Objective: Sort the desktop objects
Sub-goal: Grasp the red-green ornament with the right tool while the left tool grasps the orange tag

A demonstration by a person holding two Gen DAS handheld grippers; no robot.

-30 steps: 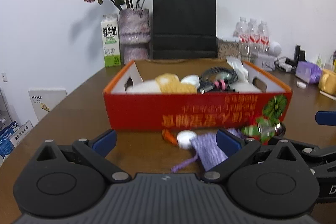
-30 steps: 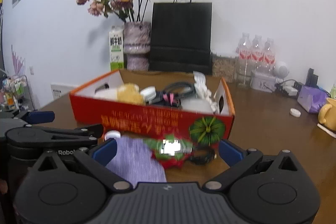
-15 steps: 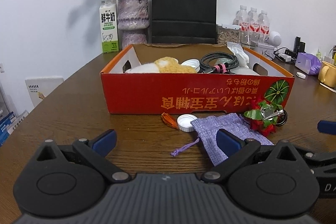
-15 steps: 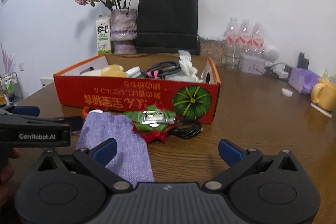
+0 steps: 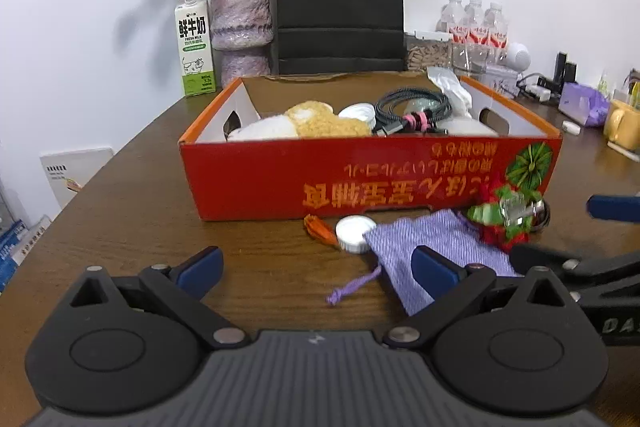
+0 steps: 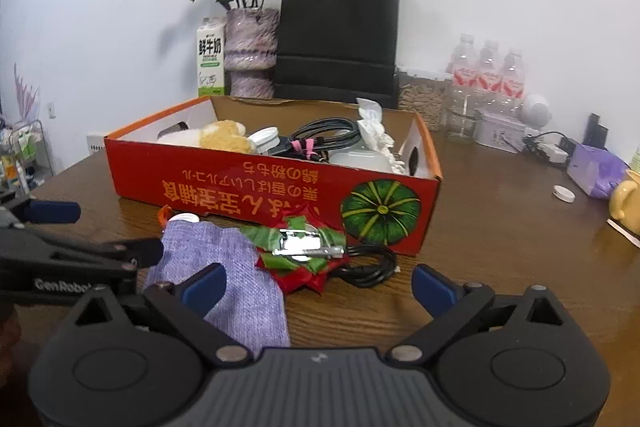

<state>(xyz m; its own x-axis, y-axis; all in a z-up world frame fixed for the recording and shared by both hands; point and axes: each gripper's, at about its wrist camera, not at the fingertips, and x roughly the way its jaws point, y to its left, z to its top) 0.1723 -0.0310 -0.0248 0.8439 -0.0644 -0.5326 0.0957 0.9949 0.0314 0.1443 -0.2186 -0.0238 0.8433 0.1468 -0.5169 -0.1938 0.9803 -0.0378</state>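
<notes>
A red cardboard box (image 5: 280,179) (image 6: 224,183) stands on the brown table, holding a plush toy (image 5: 316,121), a coiled cable (image 5: 416,107) and white items. In front of it lie a purple cloth pouch (image 5: 436,239) (image 6: 228,267), a white cap (image 5: 354,229), an orange scrap (image 5: 316,225), a red-green bow with a metal clip (image 5: 500,219) (image 6: 300,247) and a black cord (image 6: 368,265). My left gripper (image 5: 316,267) is open and empty, short of the cap and pouch. My right gripper (image 6: 316,283) is open and empty, just short of the bow.
Behind the box stand a milk carton (image 5: 194,45), a vase of dried roses (image 5: 240,27), a black paper bag (image 5: 340,7) and water bottles (image 5: 476,27). A yellow mug (image 6: 628,203), a purple pack (image 6: 596,169) and a white lid (image 6: 564,193) lie at the right.
Both grippers have shifted in front of the box, and the views now sit slightly closer to the pouch and bow. Both stay open; nothing was grasped.
</notes>
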